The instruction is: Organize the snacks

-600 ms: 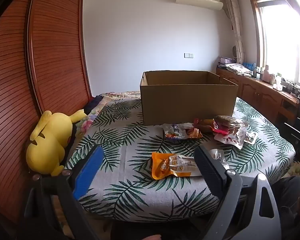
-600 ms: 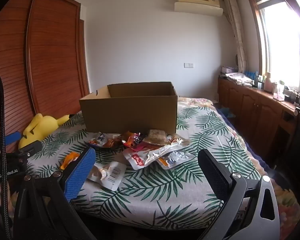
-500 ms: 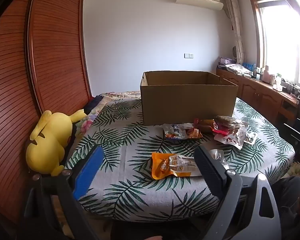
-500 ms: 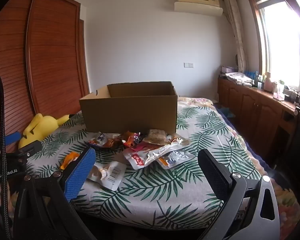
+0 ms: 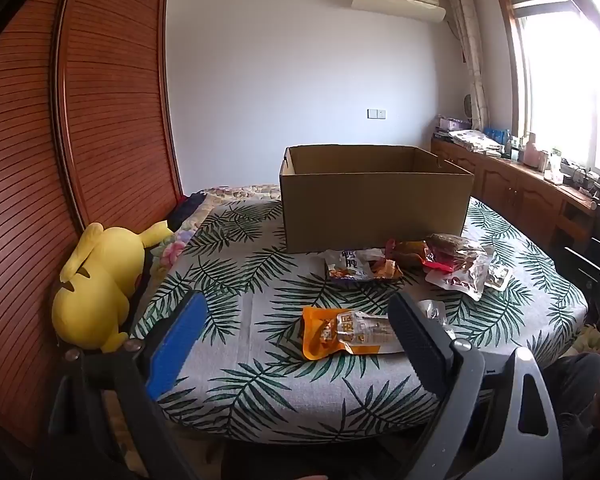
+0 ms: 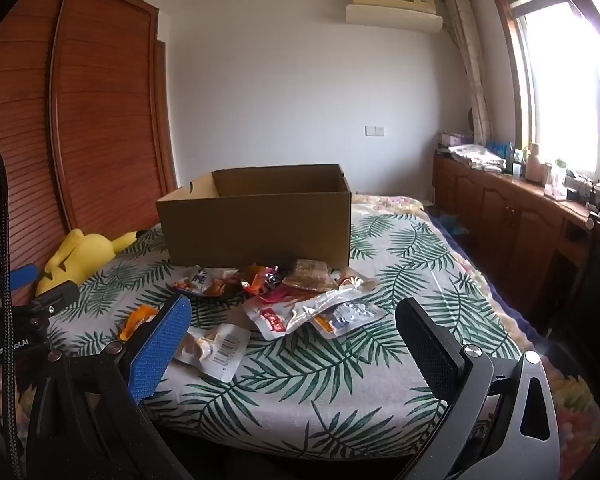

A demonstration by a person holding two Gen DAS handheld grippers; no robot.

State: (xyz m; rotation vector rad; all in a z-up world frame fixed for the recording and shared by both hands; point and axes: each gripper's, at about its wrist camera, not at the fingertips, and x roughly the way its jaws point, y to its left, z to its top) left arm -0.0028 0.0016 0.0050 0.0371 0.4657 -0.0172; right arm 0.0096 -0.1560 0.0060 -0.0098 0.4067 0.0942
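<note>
The bed (image 5: 236, 364) fills the middle of the room, spread with a pale cover printed in green palm leaves, and a tall wooden wardrobe (image 5: 112, 104) with slatted doors stands along its left side. Toward the far part of the bed sits an open cardboard box (image 5: 374, 210), upright, its inside not visible from here. A yellow plush toy (image 5: 96, 284) lies wedged between the bed's left edge and the wardrobe. The snacks are all out on the cover, none seen in the box: a heap of crinkled packets (image 6: 284, 288) lies just in front of the box's near wall, some overlapping each other, with a large white pouch with a red label (image 6: 296, 314) at its near edge and a small packet with a blue print (image 6: 350, 314) touching it. Nearer the foot, apart from the heap, lies an orange pouch (image 5: 340, 332) flat on the cover, and beside it a white packet with a barcode (image 6: 216, 350). The left claw (image 5: 296, 344) hangs low over the near edge of the bed, its fingers spread wide and empty, the orange pouch showing between them. The right claw (image 6: 292, 344) is likewise released, gaping wide with nothing in it, pointed at the heap.
</note>
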